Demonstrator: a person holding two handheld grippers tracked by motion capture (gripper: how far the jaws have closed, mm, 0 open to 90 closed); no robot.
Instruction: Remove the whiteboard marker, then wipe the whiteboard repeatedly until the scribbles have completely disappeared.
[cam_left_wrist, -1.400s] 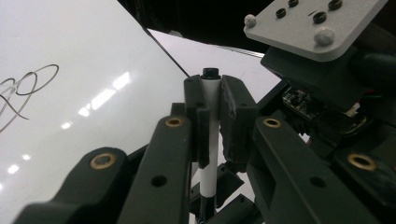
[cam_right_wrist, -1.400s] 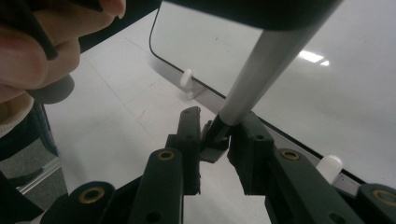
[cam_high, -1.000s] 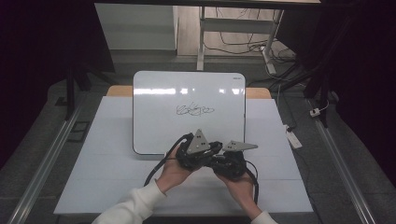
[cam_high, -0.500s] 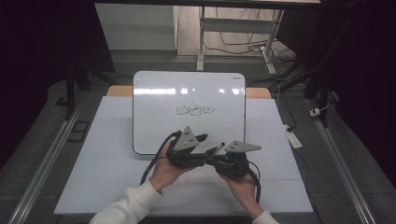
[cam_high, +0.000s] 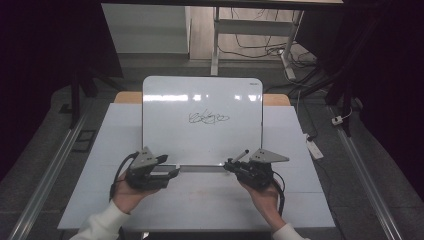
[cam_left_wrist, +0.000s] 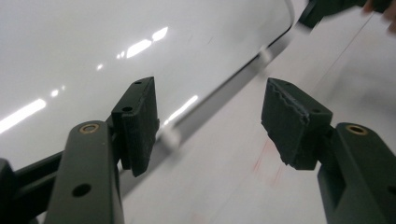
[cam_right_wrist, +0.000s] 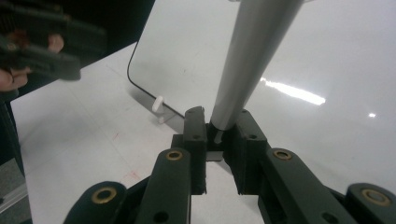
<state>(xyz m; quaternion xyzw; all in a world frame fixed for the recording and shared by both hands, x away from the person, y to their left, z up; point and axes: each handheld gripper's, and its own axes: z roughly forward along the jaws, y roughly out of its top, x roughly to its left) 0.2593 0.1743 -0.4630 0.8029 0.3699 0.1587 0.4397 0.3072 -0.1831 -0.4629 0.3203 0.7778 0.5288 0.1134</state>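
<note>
while the right tool (cam_high: 231, 163) sits clamped on a marker (cam_right_wrist: 252, 60) at the whiteboard's (cam_high: 200, 100) near edge, the left tool (cam_high: 172, 171) is off to the left by the board's lower-left corner, its jaws having just been opening with nothing between them. the marker pokes up and away over the board, whose middle has a small black scribble (cam_high: 208, 118). a tiny white cap-like bit (cam_right_wrist: 158, 104) lies on the white surface (cam_high: 210, 200) right by the board's edge.

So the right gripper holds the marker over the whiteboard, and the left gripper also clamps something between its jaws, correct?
Not quite. The right gripper does hold the marker over the whiteboard, but the left gripper is open, nothing between its jaws, as the left gripper view shows.
</note>
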